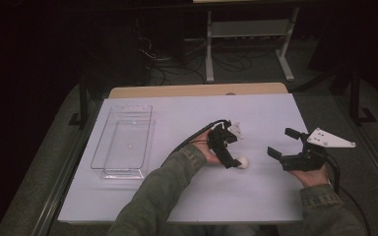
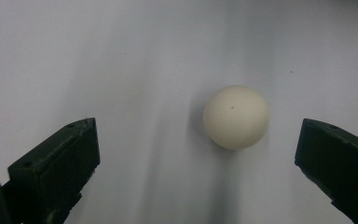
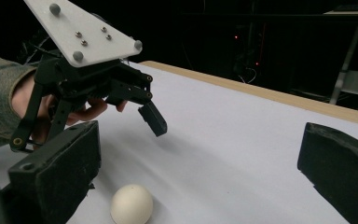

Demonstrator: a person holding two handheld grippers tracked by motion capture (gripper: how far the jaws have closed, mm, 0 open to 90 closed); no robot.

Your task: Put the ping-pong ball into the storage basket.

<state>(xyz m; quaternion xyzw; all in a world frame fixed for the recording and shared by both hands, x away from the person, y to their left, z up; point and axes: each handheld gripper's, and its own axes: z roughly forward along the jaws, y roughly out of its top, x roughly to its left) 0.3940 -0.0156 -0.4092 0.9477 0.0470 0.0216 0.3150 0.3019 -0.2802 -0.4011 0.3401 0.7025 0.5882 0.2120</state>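
Right now a small white ball (image 1: 243, 162) lies on the white worktop (image 1: 187, 196), a little right of its middle. The left hand-held gripper (image 1: 232, 152) hangs directly over it, tipped downward, with its jaws spread wide. In the left gripper view the ball (image 2: 236, 116) sits on the worktop between the two black jaws, nearer the right-hand one and touching neither.

The right hand-held gripper (image 1: 285, 142) is held off to the ball's right, well apart from it, its jaws also spread and holding nothing. In the right gripper view the ball (image 3: 131, 204) lies low, just beside that view's left-hand jaw, with the left hand-held gripper (image 3: 152, 119) above and behind it.

A clear plastic tray (image 1: 123, 140) stands on the left part of the worktop, well apart from the ball and both hand-held grippers.
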